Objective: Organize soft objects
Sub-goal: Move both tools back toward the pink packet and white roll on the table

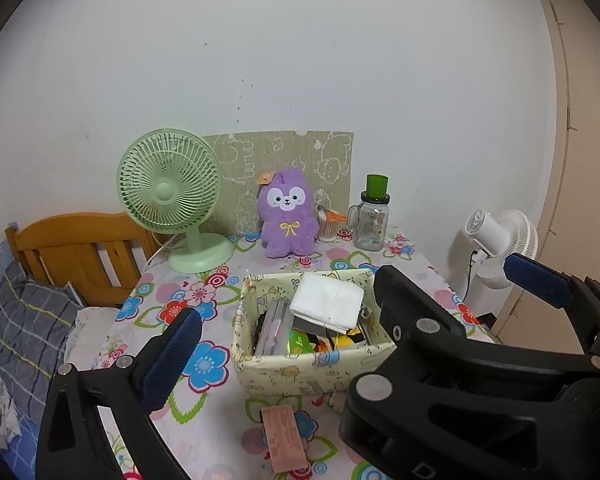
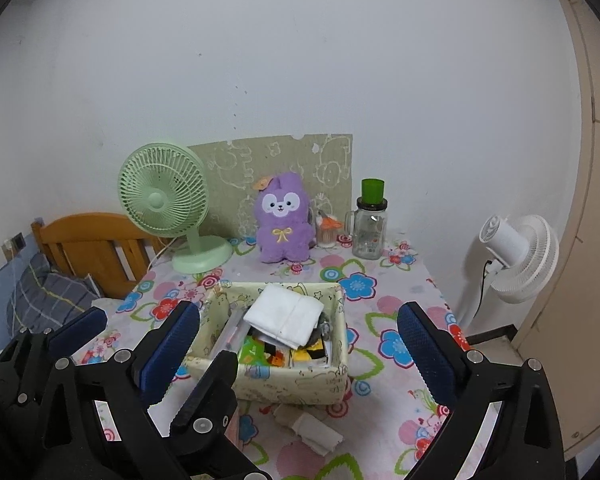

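We hold the left gripper (image 1: 287,312) and right gripper (image 2: 297,330) wide and empty. The folded white cloth (image 2: 284,315) perches atop the cream printed fabric box (image 2: 291,386), seemingly unsecured; jostling could tip it out.

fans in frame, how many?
2. Green desk fan stands at the table's back left beside the purple plush; white standing fan is on the floor off the table's right side.

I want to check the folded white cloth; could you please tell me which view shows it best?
The right wrist view: the folded white cloth lies unobstructed atop the fabric basket. In the left wrist view, the cloth is also visible, but a black finger crowds its right edge.
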`<state>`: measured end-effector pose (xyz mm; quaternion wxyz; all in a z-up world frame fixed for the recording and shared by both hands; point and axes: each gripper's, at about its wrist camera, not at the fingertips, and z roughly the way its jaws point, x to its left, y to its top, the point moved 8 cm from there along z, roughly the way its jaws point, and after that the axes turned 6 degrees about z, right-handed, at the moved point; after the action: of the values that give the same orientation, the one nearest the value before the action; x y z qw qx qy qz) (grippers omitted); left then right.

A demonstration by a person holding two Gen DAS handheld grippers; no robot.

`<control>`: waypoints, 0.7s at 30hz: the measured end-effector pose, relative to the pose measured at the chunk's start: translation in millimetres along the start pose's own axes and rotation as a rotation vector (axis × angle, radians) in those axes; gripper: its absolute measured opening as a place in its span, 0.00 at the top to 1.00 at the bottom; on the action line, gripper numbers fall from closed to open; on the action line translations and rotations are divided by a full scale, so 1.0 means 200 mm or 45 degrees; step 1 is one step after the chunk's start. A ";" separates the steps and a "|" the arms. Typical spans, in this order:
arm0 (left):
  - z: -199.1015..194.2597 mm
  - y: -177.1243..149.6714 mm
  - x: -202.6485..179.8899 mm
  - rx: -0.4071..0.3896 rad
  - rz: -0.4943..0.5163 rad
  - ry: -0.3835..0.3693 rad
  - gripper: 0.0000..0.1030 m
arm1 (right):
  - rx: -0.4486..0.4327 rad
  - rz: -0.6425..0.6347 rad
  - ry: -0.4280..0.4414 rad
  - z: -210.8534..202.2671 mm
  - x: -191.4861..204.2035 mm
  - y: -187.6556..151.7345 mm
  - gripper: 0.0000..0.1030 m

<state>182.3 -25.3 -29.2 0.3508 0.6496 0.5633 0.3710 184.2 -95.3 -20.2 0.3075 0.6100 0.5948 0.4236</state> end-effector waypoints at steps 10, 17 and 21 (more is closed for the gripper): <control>-0.14 -0.08 -0.02 -0.024 -0.009 0.010 0.00 | -0.016 -0.012 0.009 -0.15 0.01 -0.08 0.02; -0.16 -0.16 -0.03 -0.010 -0.013 -0.005 0.00 | -0.003 -0.015 0.006 -0.18 0.01 -0.15 0.02; -0.15 -0.19 -0.02 -0.009 -0.005 -0.008 0.00 | 0.012 -0.016 0.000 -0.16 0.02 -0.20 0.02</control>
<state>137.8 -24.4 -48.7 0.3555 0.6485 0.5621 0.3703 136.4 -92.0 -40.0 0.3074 0.6077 0.6006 0.4189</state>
